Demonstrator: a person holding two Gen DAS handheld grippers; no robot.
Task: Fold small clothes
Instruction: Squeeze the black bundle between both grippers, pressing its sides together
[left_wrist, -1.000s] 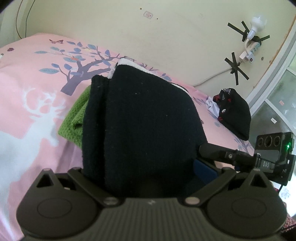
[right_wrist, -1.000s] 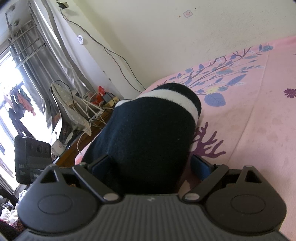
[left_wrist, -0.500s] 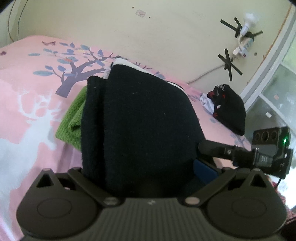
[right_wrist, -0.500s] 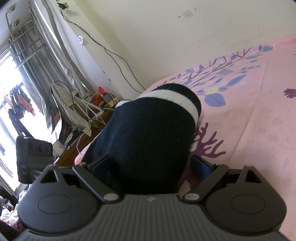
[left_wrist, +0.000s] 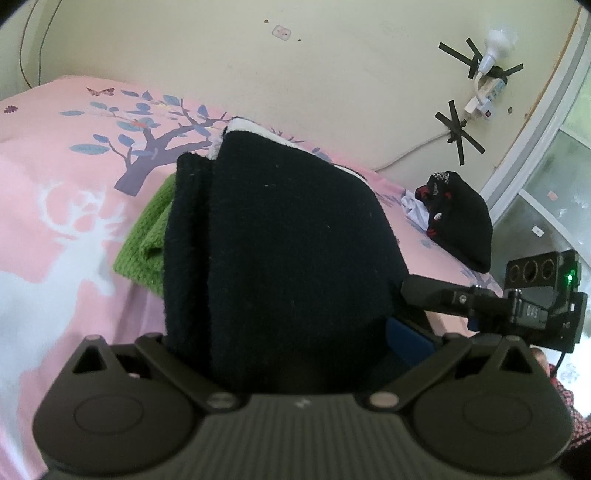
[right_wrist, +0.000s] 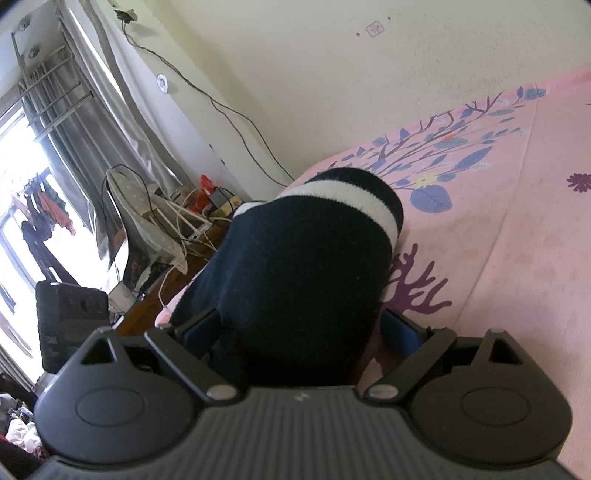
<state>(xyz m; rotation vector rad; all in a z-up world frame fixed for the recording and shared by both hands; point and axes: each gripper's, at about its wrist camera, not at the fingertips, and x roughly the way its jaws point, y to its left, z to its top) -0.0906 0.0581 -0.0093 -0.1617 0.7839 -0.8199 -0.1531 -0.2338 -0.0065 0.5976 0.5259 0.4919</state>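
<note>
Black knit garment (left_wrist: 288, 236) w/ white stripe, bunched; both grippers' fingers clamped on it.

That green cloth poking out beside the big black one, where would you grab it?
Probably the green cloth's bare outer edge, coming in low from the deer-print side of the pink bedsheet. Its other side lies behind the black garment, and that edge is folded thick.

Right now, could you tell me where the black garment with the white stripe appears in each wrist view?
Left wrist view: the black garment fills the centre, white stripe peeking over its top, between the left gripper's fingers.
Right wrist view: the garment is centre, stripe across its far end, in the right gripper.
Shared landmark: the purple tree print on the pink sheet.
</note>
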